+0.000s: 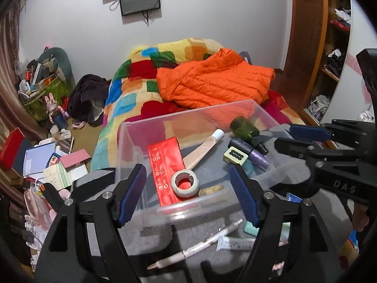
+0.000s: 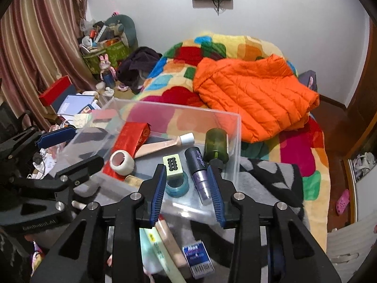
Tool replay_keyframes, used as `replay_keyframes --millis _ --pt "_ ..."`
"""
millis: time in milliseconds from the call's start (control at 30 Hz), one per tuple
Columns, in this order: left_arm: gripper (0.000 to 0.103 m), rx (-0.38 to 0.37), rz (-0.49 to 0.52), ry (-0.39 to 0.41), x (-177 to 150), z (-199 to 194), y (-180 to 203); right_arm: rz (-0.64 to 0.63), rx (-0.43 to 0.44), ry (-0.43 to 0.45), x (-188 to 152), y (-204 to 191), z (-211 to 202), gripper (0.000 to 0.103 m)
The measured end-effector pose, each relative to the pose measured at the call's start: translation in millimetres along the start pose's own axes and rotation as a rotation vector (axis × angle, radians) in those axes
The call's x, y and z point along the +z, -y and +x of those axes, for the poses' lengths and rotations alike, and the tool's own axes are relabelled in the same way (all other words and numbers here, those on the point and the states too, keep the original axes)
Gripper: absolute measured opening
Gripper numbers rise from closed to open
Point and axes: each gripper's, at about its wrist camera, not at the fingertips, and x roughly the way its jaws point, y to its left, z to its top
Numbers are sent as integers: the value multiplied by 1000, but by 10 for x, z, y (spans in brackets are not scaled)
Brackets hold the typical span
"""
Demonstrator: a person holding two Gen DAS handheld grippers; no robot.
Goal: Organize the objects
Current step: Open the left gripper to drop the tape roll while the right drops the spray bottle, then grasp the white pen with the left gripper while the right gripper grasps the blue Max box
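Observation:
A clear plastic bin sits on a grey blanket. It holds a red packet, a white tape roll, a beige tube, a green bottle, a purple tube, a mahjong tile and a blue tape ring. My left gripper is open and empty over the bin's near edge. My right gripper is open and empty above the tile and purple tube.
A pen, a teal item and a flat tube lie on the blanket before the bin. A small blue box and pale tubes lie nearby. An orange jacket lies on the bed. Floor clutter is at left.

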Motion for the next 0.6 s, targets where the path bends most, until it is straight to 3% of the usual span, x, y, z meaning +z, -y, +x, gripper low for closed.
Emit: replay_keyframes --millis 67,267,433,600 --pt "86 0 -2 13 -33 -86 -33 -8 -3 20 -41 10 -129 38" --pt "86 28 10 2 -282 -225 -159 -10 -16 56 -205 98 -394 47" --pt "86 35 33 -90 -615 -47 -209 15 -12 34 -415 184 -431 48" --pt "86 -36 78 -213 -894 297 -189 13 -24 -35 -680 236 -299 48"
